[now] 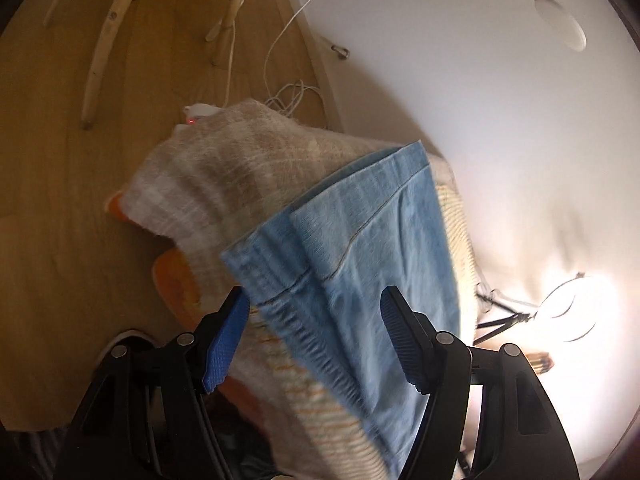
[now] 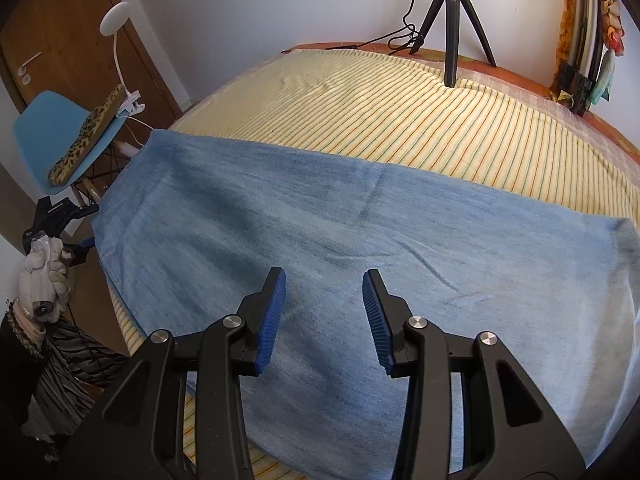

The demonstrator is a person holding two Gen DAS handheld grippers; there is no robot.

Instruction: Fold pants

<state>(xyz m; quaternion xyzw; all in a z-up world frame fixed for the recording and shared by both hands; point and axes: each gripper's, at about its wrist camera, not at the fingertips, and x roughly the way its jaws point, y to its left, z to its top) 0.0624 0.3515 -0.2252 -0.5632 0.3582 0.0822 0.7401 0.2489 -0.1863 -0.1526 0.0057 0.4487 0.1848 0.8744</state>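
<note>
Fingers, left gripper: spread wide, blue pads apart; the hem end of the pants lies between them, with no pad pressing on the cloth.
Fingers, right gripper: parted, blue ribbed pads facing each other above the denim; nothing sits in the gap, and whether the tips touch the cloth cannot be told.
Pants: light blue denim, spread flat across the near part of the bed in the right wrist view, running from its left edge to its right edge, with shallow creases in the middle.
Pants, hem end: in the left wrist view, a stitched hem and a side seam lie along the corner of the bed, over the striped sheet; the picture is blurred here.
Striped sheet: pale yellow with thin orange and green lines, covering the bed beyond the far edge of the pants.
Beige blanket: draped over the bed corner beside the hem end, hanging toward the wooden floor.
Tripod: black, standing on the far edge of the bed near the wall.
Blue chair: off the bed's left edge, carrying a leopard-print item and a clipped white lamp.
Person: a gloved hand at the bed's left edge, holding the left gripper.
</note>
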